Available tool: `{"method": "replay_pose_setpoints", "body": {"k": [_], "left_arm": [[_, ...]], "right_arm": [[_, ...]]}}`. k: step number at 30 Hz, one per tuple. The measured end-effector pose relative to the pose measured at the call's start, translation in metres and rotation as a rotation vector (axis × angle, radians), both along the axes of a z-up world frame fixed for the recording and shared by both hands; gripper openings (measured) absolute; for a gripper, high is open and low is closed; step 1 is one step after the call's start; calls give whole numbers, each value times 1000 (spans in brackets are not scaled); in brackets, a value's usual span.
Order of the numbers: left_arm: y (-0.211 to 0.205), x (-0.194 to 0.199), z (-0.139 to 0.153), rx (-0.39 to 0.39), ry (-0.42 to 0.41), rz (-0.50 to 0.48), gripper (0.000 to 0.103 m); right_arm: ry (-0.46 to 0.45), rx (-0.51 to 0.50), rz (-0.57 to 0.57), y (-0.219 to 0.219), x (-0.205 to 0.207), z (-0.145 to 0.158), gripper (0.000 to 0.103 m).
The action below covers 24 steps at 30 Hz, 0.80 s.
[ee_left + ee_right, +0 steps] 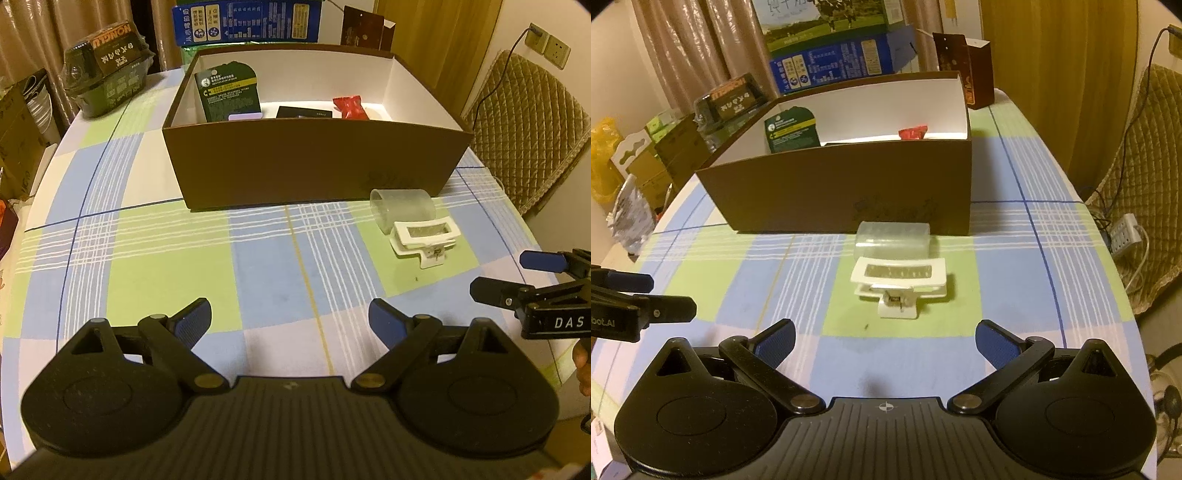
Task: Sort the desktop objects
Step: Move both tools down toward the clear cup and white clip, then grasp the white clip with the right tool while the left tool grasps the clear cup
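Your left gripper [290, 319] is spread wide with nothing between its blue pads, and so is your right gripper [884, 341]. "DAS" reads on the right gripper's body in the left view. Straight ahead of the right claw lies one white clip [899, 286], touching one frosted plastic cup [892, 240] lying on its side just beyond it. Behind both stands one brown box [310, 162] holding a green card [231, 92], a black flat item [304, 112] and a red packet [350, 107]. Far left sits a wrapped bowl [107, 74] marked "HONGLU".
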<state>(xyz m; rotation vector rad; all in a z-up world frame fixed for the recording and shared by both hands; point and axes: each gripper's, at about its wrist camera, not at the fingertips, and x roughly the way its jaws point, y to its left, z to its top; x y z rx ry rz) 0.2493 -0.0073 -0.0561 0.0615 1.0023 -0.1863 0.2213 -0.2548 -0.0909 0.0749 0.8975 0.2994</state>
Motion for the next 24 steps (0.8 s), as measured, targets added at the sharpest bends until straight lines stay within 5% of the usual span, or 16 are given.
{"method": "replay_pose_setpoints", "body": {"k": [24], "left_arm": [[-12,77,-43,43,71,-55,90]], "right_arm": [[18,-68,-8,16,55,-46,101]]}}
